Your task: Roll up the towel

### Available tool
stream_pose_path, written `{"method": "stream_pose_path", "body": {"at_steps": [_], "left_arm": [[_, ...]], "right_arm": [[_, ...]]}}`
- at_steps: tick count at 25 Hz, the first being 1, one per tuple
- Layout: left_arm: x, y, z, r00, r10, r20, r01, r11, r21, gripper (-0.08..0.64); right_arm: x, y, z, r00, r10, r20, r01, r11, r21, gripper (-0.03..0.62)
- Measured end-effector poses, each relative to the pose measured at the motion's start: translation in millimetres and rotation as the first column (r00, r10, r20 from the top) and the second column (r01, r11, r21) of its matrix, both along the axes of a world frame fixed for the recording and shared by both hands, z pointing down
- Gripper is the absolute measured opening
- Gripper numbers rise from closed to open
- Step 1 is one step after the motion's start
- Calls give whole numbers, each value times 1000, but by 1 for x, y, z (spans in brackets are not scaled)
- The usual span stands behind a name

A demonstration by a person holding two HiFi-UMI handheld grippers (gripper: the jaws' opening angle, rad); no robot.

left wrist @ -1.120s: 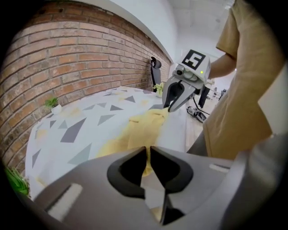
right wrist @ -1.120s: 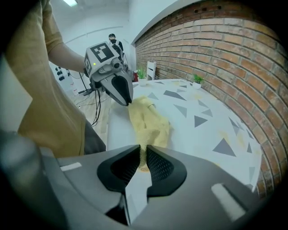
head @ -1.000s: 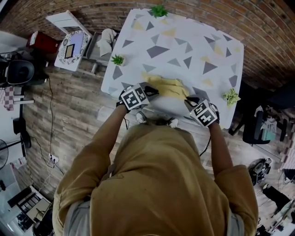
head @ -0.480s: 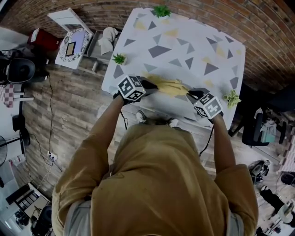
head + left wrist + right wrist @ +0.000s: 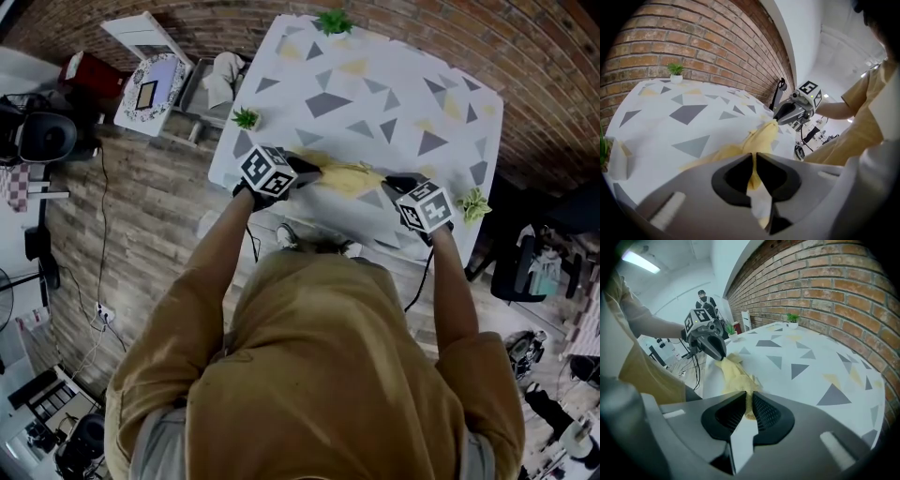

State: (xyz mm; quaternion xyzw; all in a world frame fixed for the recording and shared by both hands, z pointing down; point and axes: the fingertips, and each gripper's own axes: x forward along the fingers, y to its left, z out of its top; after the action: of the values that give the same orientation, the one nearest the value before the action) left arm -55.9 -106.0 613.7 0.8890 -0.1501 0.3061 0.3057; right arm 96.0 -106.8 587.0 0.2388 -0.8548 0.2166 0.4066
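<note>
towel (image 5: 352, 178) rolled narrower, left tongs (image 5: 316, 171) and right tongs (image 5: 393, 182) farther apart

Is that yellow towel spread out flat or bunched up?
Bunched up: the yellow towel is a narrow, wrinkled strip, pinched at its ends by the left claw and right claw.

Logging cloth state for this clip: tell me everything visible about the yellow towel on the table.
The soft yellow cloth towel is bunched into a narrow, wrinkled strip by the near edge of the white table with grey and yellow triangles. The left tool is shut on one end, the right tool on the other, so it stretches between them. Its middle appears to lie on the tabletop.
</note>
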Motion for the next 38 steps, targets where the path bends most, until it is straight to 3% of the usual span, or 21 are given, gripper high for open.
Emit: {"method": "stream_pose_path", "body": {"at_steps": [8,21,33,38], "left_arm": [[-9,-17,3,988,-146,-53,142,987,-71,91],[-14,-23,24,981,-194,0,193,977,-94,92],[-18,-37,26,974,-130,183,106,985,137,125],[-25,-50,29,962,-166,217,131,977,166,178]], "right_arm": [[2,-14,14,997,26,-76,-23,999,29,40],[-5,-20,38,988,23,-153,-17,999,41,40],[1,-18,59,973,42,-227,-27,997,68,41],[11,-27,61,951,54,-304,-19,993,117,41]]}}
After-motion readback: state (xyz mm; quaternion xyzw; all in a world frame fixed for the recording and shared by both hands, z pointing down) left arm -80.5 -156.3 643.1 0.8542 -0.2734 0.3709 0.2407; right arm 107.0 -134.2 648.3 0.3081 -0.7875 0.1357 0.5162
